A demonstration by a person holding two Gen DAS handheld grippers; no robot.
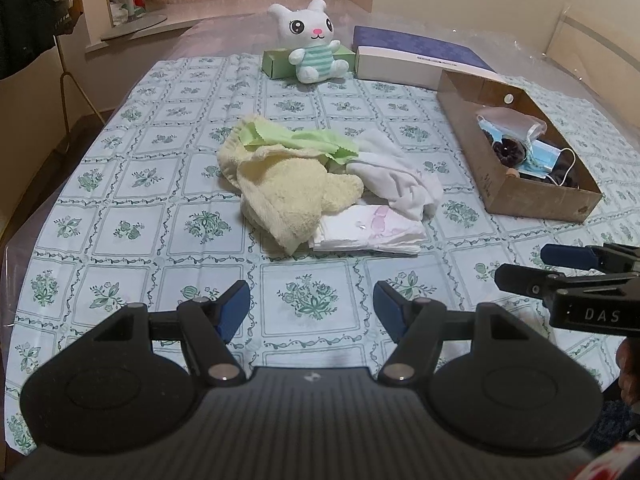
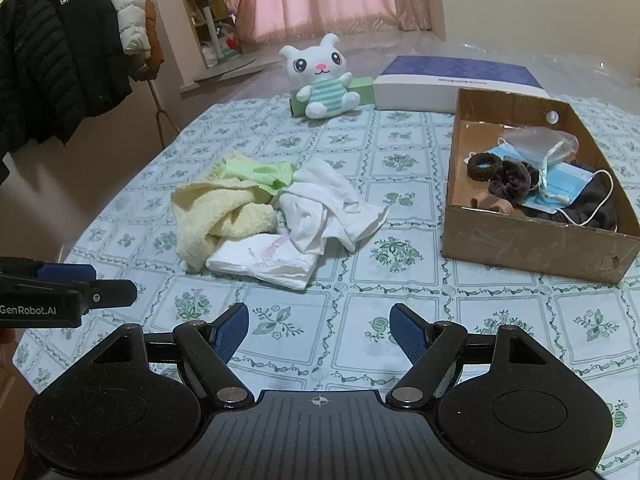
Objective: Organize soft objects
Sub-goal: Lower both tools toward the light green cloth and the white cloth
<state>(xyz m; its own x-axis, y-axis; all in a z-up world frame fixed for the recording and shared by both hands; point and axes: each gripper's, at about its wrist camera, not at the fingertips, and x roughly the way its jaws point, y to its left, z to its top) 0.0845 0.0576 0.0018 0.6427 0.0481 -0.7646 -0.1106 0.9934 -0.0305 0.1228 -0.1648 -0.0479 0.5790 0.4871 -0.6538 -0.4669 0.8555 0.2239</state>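
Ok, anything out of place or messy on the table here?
Yes: the yellow towel, green cloth, white cloth and a folded tissue lie in a crumpled, overlapping heap mid-table, outside the cardboard box. Nothing looks spilled or damaged.

floral tablecloth (image 1: 160, 184), green carton (image 1: 276, 62), purple-lidded box (image 2: 452, 80), hanging coats (image 2: 60, 48)

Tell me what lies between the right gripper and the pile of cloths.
Only bare tablecloth lies between the right gripper and the pile of cloths, as the right wrist view shows.
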